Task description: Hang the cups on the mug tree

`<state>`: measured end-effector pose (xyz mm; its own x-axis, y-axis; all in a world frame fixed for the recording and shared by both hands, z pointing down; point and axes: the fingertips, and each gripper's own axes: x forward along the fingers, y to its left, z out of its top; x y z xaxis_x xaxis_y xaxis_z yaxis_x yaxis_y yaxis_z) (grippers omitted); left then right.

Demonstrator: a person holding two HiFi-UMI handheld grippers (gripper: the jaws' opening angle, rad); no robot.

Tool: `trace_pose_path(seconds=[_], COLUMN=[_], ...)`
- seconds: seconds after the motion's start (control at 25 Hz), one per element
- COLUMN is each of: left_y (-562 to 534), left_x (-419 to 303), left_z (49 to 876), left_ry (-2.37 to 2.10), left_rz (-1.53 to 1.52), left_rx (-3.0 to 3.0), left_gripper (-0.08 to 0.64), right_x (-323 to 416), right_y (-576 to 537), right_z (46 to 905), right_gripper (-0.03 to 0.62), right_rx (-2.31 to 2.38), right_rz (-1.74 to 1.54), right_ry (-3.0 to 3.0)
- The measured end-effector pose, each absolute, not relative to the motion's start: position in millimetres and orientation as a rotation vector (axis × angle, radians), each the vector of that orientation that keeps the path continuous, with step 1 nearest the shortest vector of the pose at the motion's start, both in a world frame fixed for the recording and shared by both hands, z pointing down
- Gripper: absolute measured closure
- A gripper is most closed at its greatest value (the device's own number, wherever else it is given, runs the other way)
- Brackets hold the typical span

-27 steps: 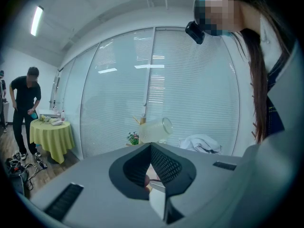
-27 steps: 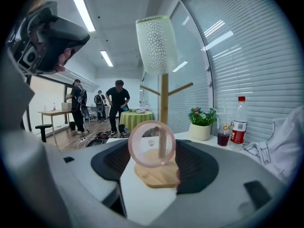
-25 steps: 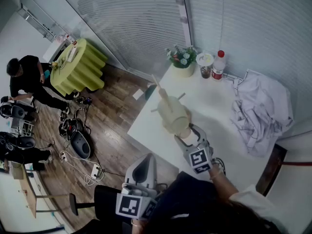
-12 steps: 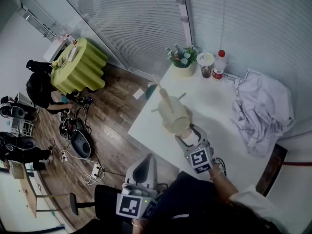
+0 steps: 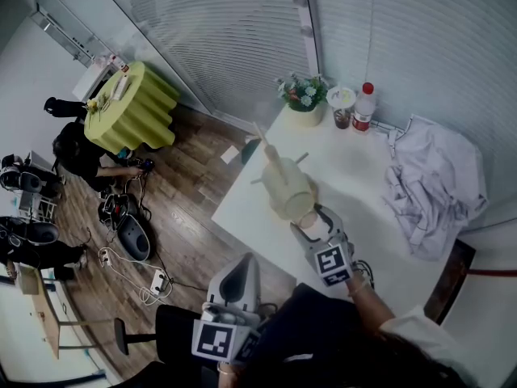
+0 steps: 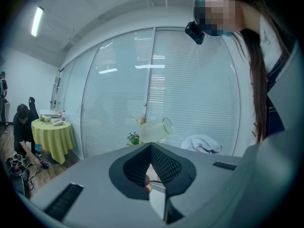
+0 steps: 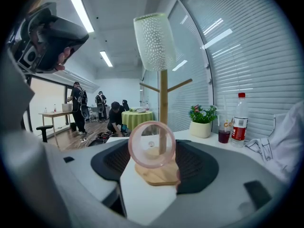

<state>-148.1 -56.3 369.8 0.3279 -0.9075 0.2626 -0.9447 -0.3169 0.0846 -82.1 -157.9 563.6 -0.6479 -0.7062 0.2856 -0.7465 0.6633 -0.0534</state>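
On the white table (image 5: 355, 168) stands a wooden mug tree (image 7: 163, 109), with a frosted white cup (image 7: 154, 41) upside down over its top. From the head view that frosted cup (image 5: 287, 191) hides most of the tree. My right gripper (image 5: 311, 221) sits just in front of the tree, shut on a pink see-through cup (image 7: 152, 145) whose mouth faces the camera. The right gripper (image 7: 154, 152) holds it level with the tree's wooden base (image 7: 159, 174). My left gripper (image 5: 236, 270) hangs low off the table's near edge, shut and holding nothing; from it (image 6: 151, 149) the frosted cup (image 6: 154, 130) shows far off.
A potted plant (image 5: 303, 95), a glass with a dark drink (image 5: 340, 118) and a red-capped bottle (image 5: 363, 107) stand at the table's far edge. A crumpled white cloth (image 5: 436, 184) covers the right side. Beyond the table are wooden floor, a yellow-draped table (image 5: 129, 111) and people.
Both grippers and both cups have stayed almost still. A person by the yellow-draped table has shifted and bent lower.
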Motion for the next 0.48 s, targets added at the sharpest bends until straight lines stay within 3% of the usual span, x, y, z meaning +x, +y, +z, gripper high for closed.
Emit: trace_pose_path(seconds=[0.48], left_y=[-54.4], left_x=[-151.9], left_z=[368.8], left_ry=[-1.709], left_rz=[0.216], left_rx=[2.365], left_gripper=[0.56], right_x=[-81.6], right_y=[-157.7], right_z=[566.0], right_gripper=[0.284], right_rx=[1.174], right_rz=[0.273], right_ry=[-2.623])
